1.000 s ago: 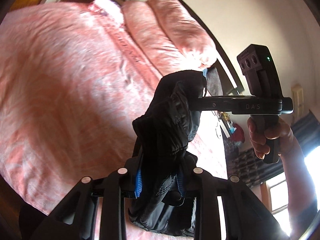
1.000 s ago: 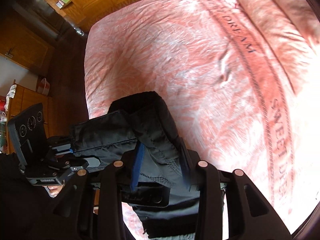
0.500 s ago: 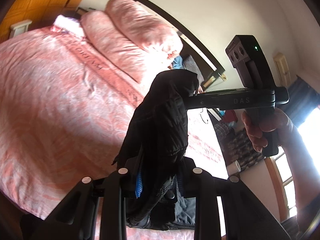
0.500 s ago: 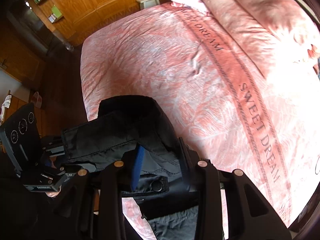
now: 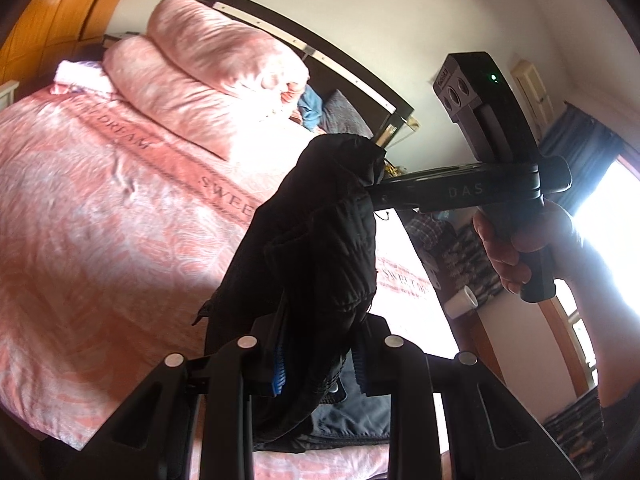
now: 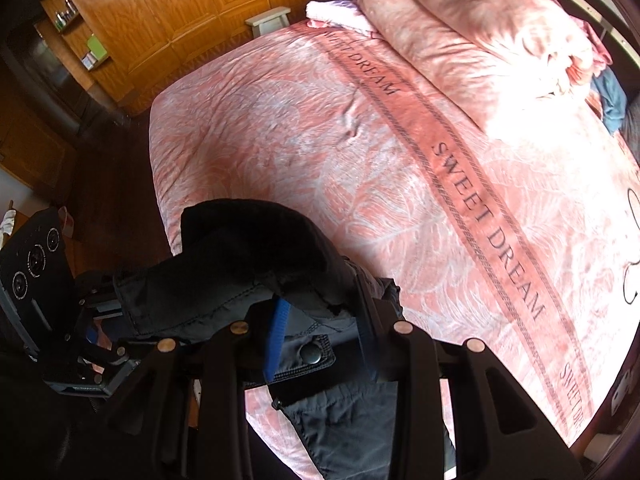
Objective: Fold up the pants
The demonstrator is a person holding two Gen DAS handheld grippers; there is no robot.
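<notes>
Pants (image 5: 316, 240) hiding L gripper (image 5: 320, 364) pads

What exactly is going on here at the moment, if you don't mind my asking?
A person holds a gripper in each hand, and both are clamped on a pair of dark pants above a pink bed. The left gripper and the right gripper each pinch the bunched fabric at the waistband, which carries a snap button. Nothing is folded yet.

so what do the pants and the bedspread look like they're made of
The pants: thin woven synthetic or cotton blend, matte dark grey, judging by crisp stitched seams and a metal snap. The bedspread: soft, slightly fuzzy fabric, probably brushed cotton or fleece, with a printed pink leaf pattern.
</notes>
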